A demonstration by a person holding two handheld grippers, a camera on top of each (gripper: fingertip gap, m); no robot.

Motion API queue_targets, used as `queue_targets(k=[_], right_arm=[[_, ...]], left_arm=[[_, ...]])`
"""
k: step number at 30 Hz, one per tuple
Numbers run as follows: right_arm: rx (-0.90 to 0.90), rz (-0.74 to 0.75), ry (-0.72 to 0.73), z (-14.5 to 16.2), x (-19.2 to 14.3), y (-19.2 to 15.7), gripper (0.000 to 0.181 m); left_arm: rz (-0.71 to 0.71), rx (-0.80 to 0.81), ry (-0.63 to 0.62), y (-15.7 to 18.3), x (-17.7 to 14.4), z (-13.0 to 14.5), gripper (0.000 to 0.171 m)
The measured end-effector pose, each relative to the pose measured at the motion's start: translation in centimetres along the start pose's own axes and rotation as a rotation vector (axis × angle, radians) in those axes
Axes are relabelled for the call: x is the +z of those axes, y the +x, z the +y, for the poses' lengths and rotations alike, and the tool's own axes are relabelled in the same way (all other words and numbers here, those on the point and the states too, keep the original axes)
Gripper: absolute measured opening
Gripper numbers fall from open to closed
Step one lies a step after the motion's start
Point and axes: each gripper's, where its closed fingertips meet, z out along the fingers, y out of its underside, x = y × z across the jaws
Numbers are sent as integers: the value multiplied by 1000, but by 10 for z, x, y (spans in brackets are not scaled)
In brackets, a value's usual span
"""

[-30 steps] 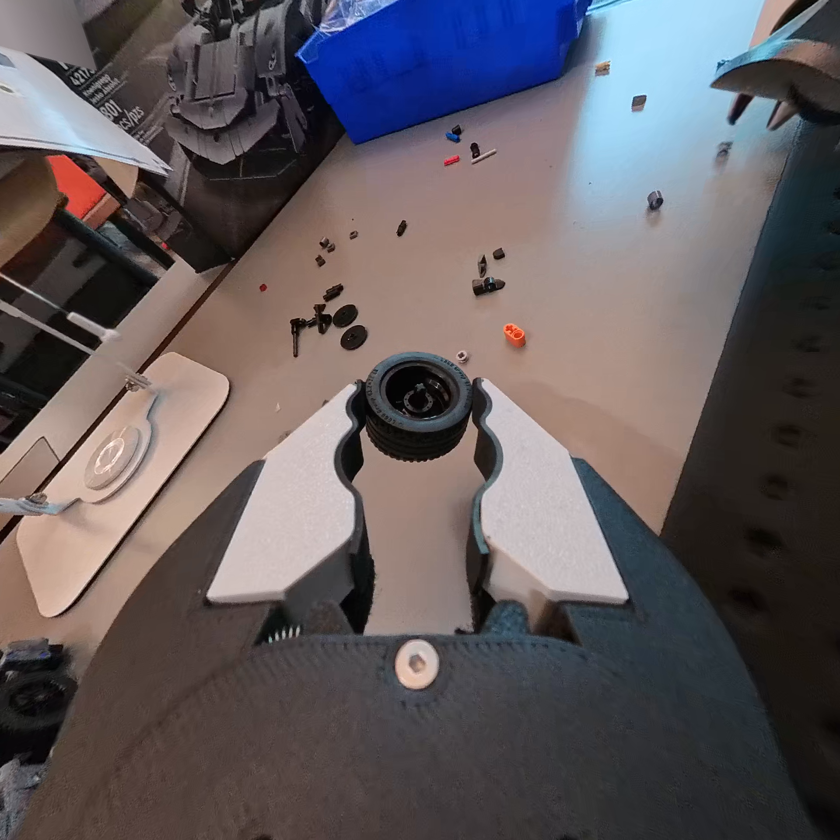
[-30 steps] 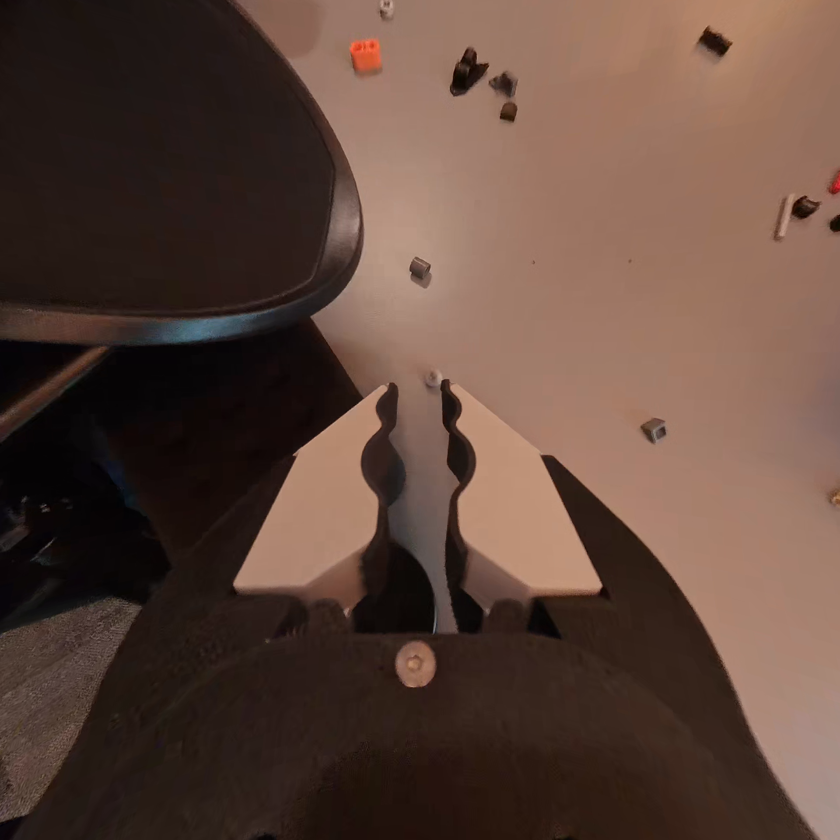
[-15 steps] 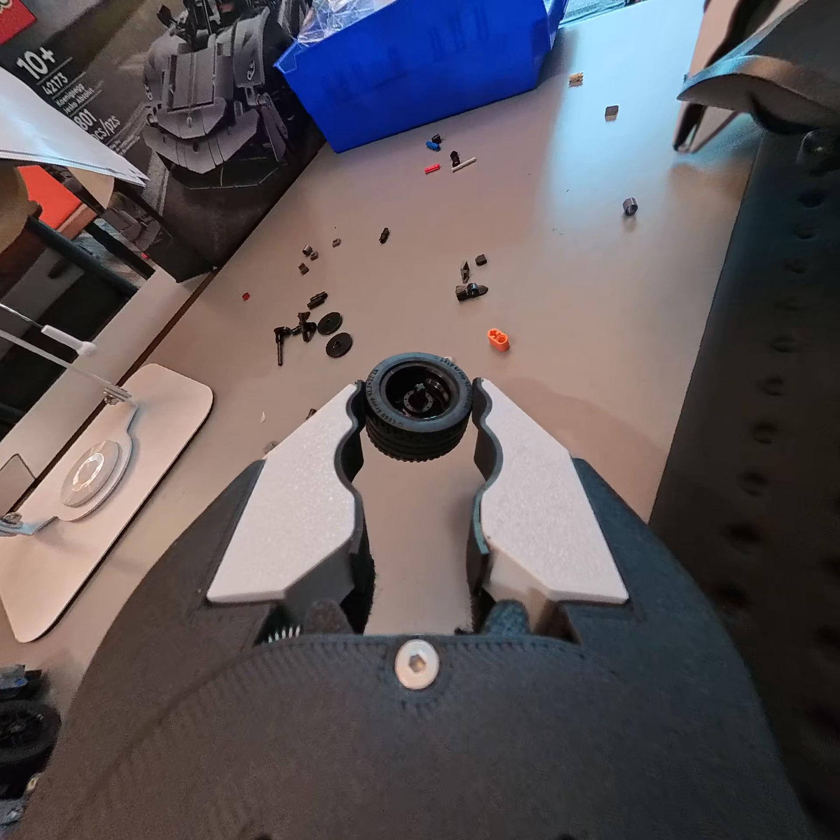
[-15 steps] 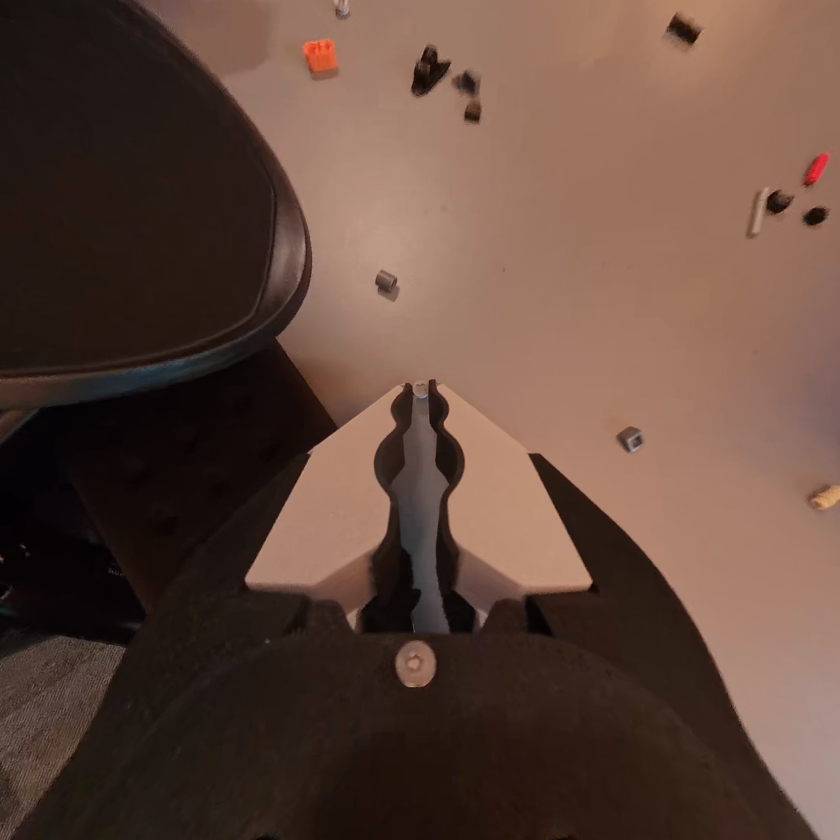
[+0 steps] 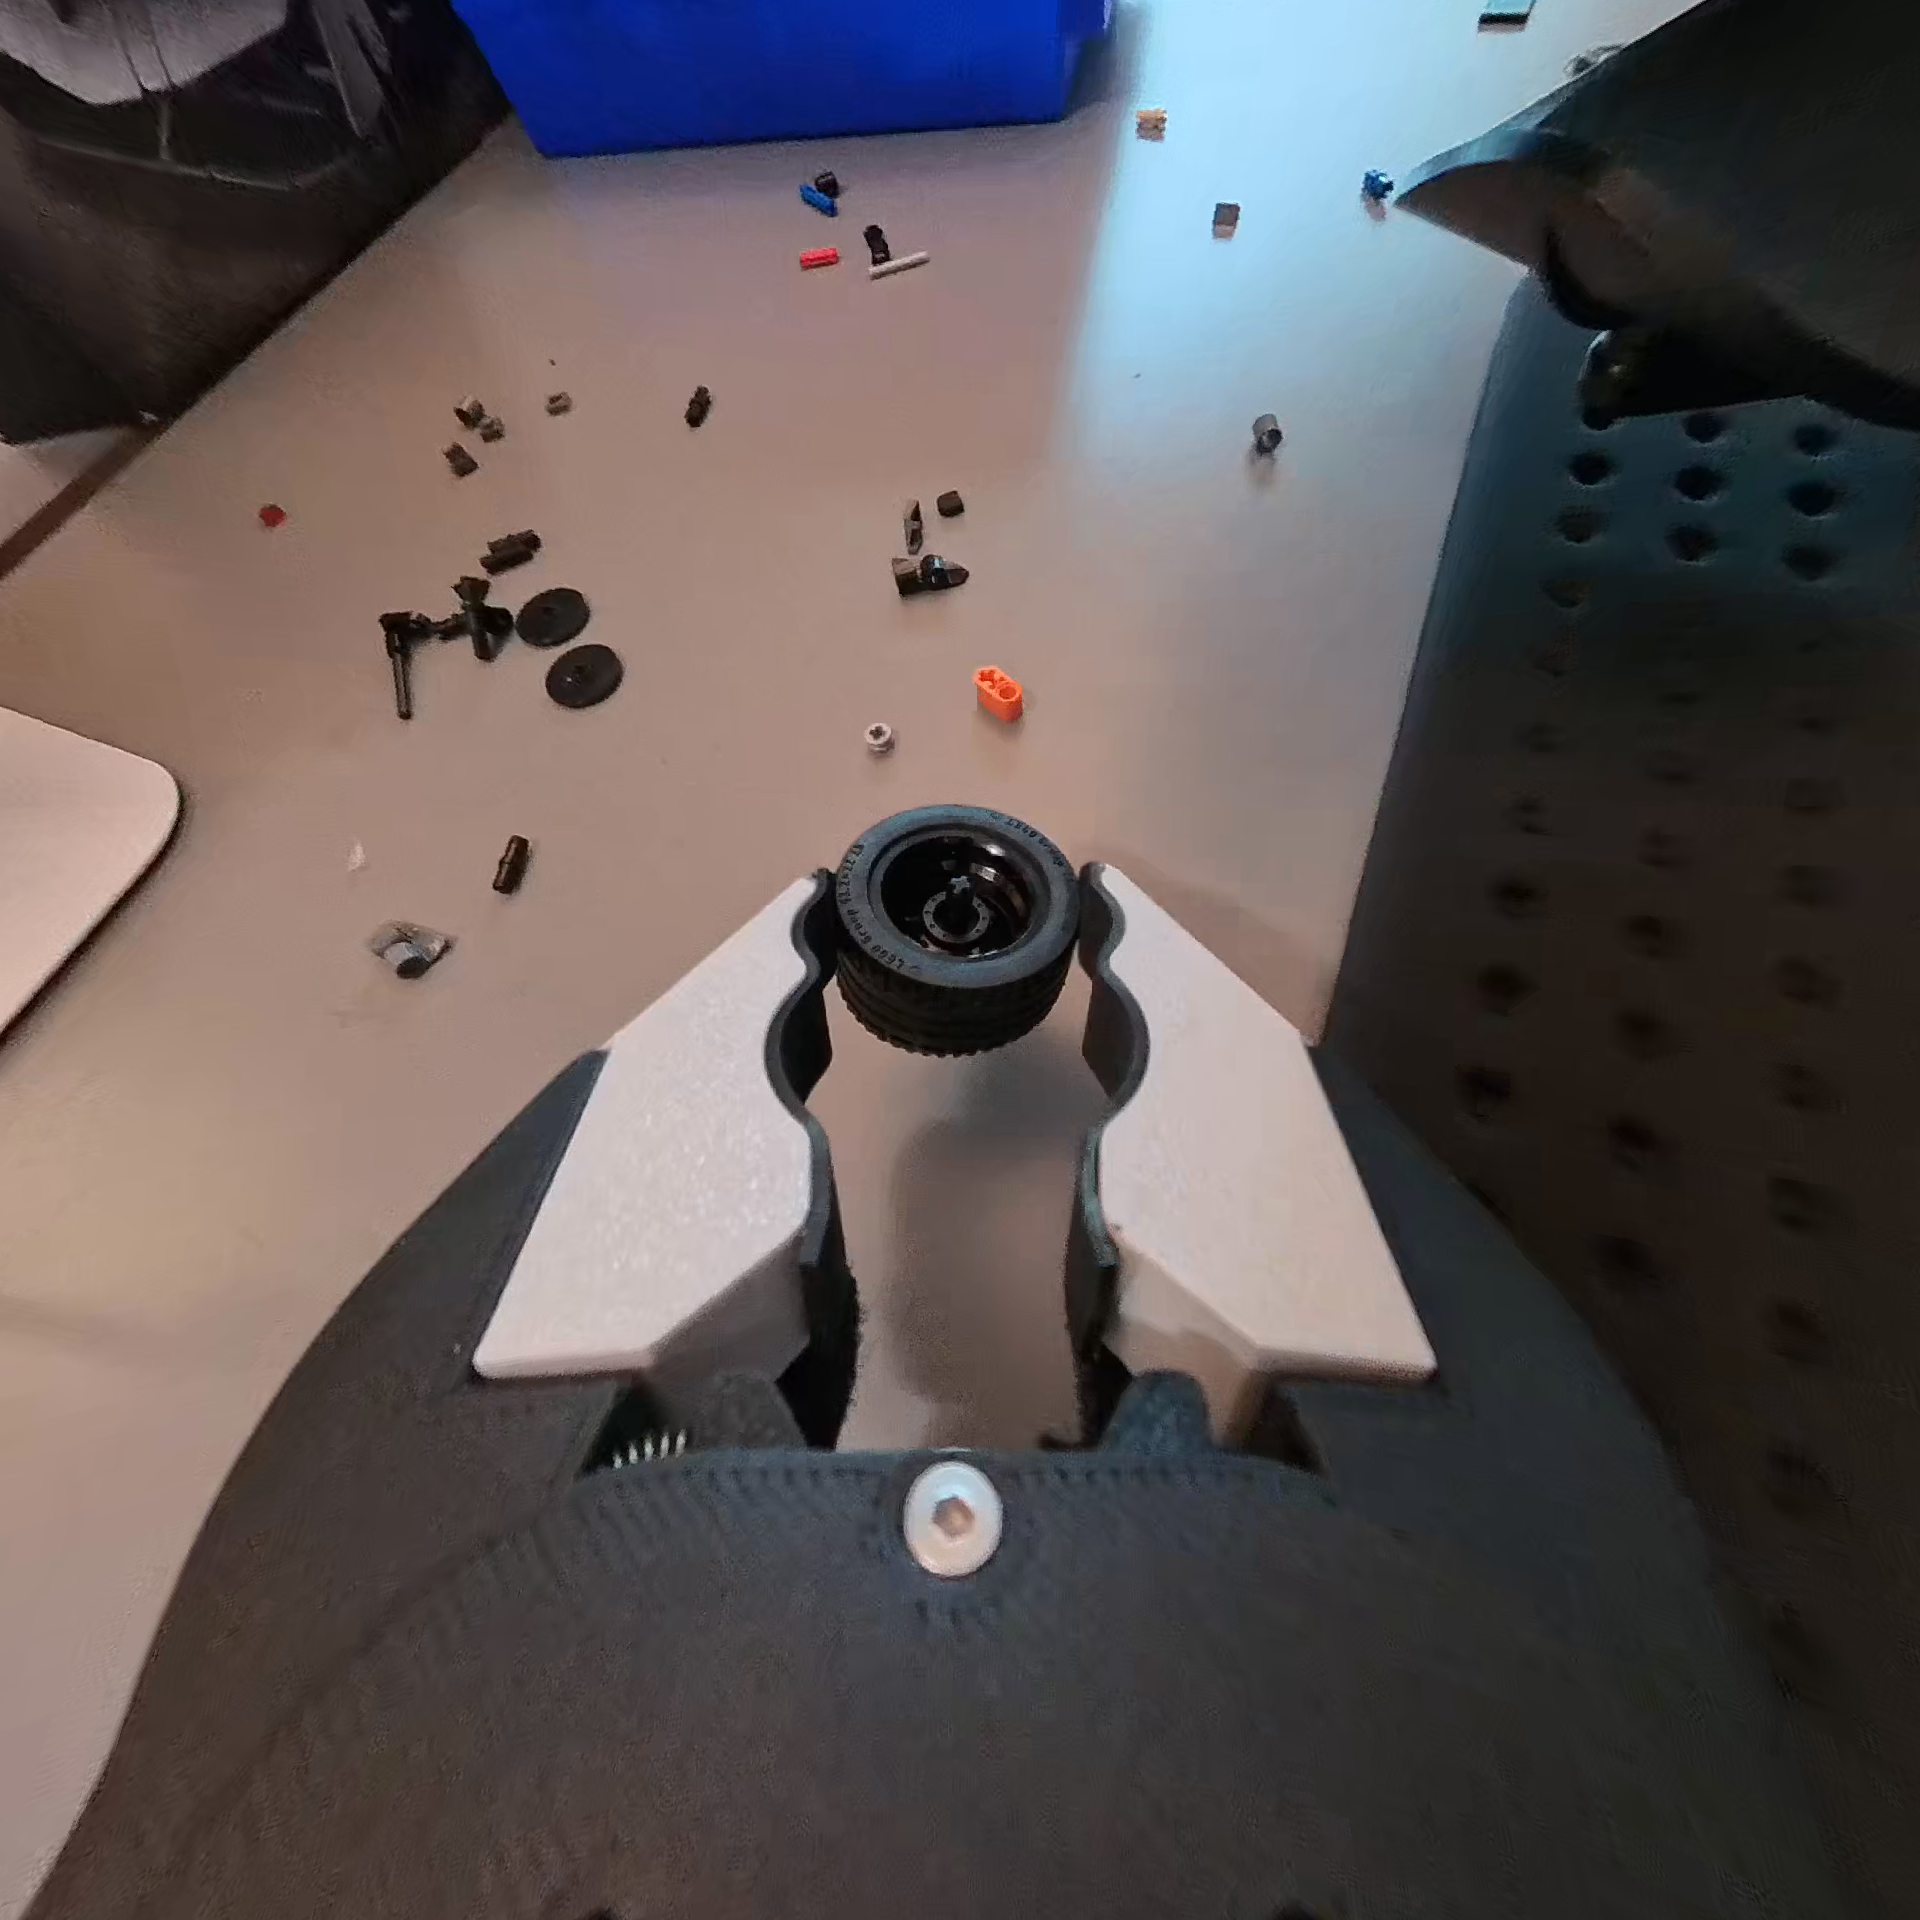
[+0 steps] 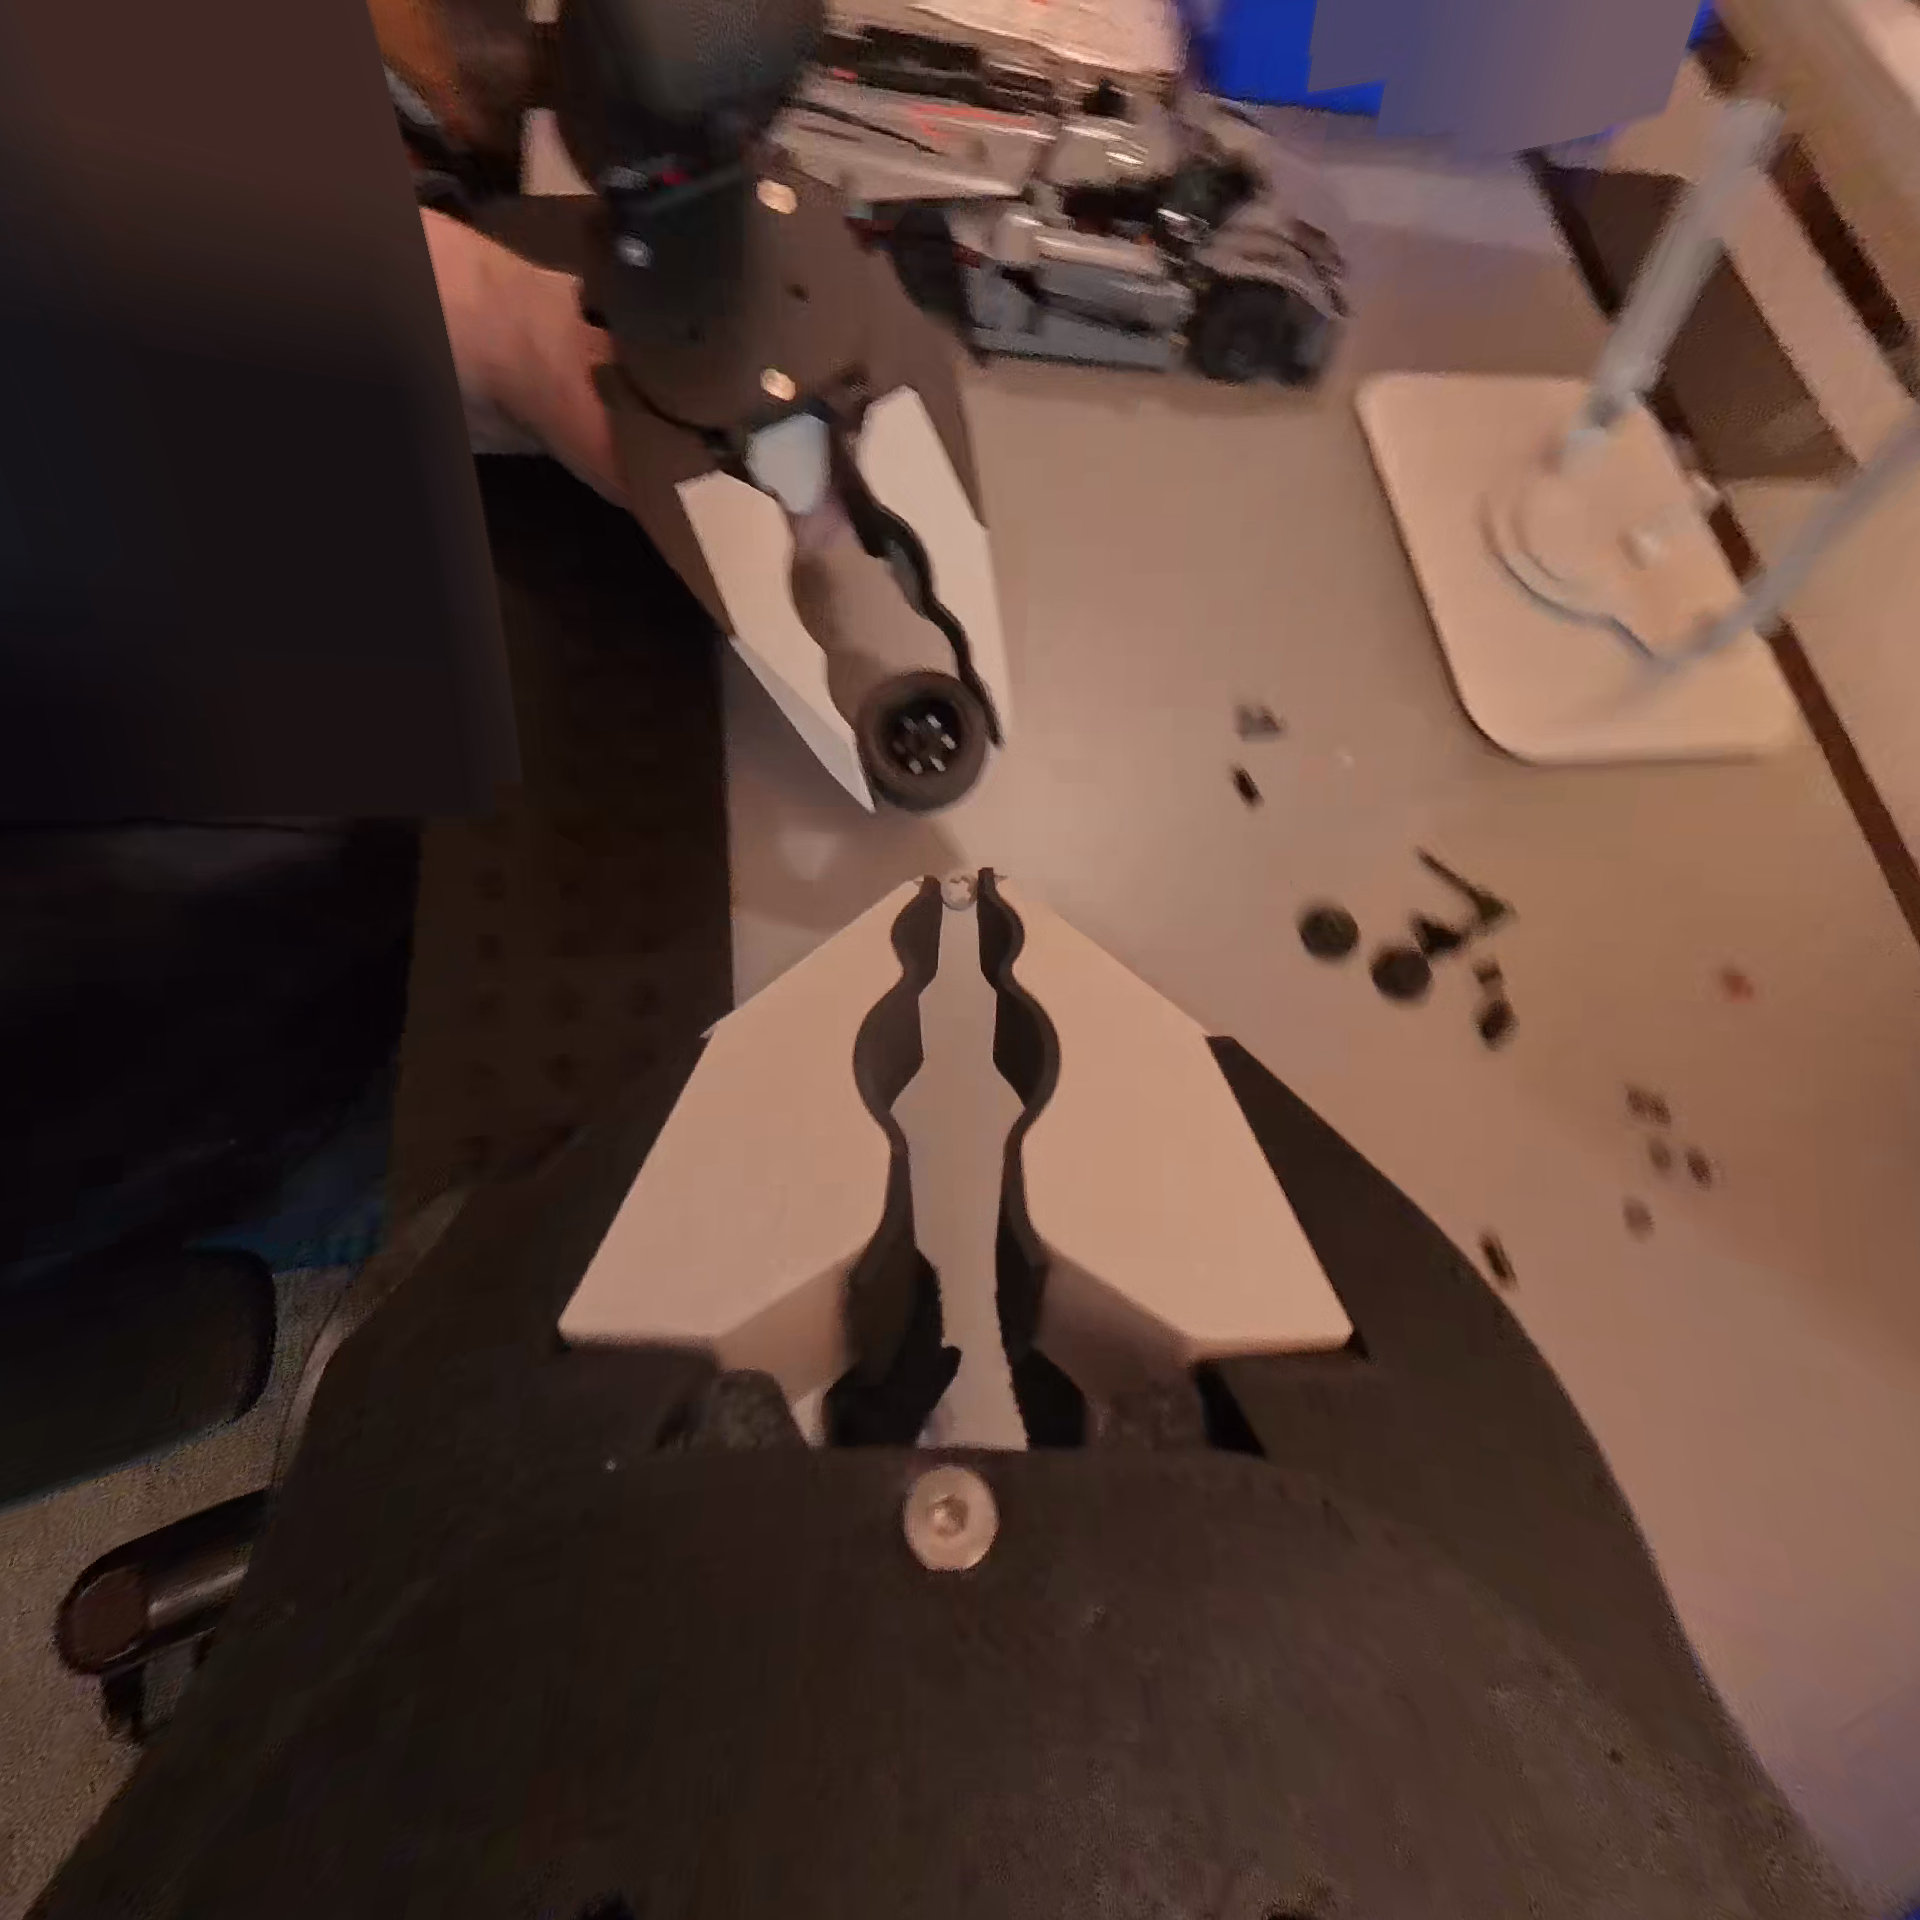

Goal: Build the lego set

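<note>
My left gripper (image 5: pixel 954 914) is shut on a black lego wheel (image 5: pixel 956 930) with a rubber tyre and holds it above the table. The same wheel (image 6: pixel 925 740) and left gripper (image 6: pixel 920 753) show in the right wrist view, held by a hand. My right gripper (image 6: pixel 961 891) is shut on a small light grey round piece (image 6: pixel 961 894) at its tips, just below and in front of the wheel. A grey and black lego car model (image 6: pixel 1101 249) stands behind on the table.
Loose small lego parts lie on the beige table (image 5: pixel 727 468): an orange connector (image 5: pixel 1000 691), a grey bush (image 5: pixel 880 738), two black discs (image 5: pixel 566 644), black pins. A blue bin (image 5: pixel 790 62) stands at the back. A white stand base (image 6: pixel 1558 582) sits right. A dark chair (image 5: pixel 1662 935) stands beside the table. About 12 centimeters separates my left fingertips from my right.
My right gripper shut on the small grey piece, lifted it off the table and swung round toward the left gripper. The left gripper kept hold of the wheel and shifted slightly.
</note>
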Motion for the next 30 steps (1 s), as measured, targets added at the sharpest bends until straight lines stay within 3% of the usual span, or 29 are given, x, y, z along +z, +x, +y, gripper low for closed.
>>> queue_targets(k=[4,10,30], right_arm=[[-127,-153,-106,-5,49,-4,4],[-168,-363,-97,2,94,-17,4],[-228,-445,-27,22,140,-21,4]], left_arm=[[70,-21,-26,5,-1,9,44],[114,-52,-58,9,3,21,44],[199,-149,-115,7,3,33,44]])
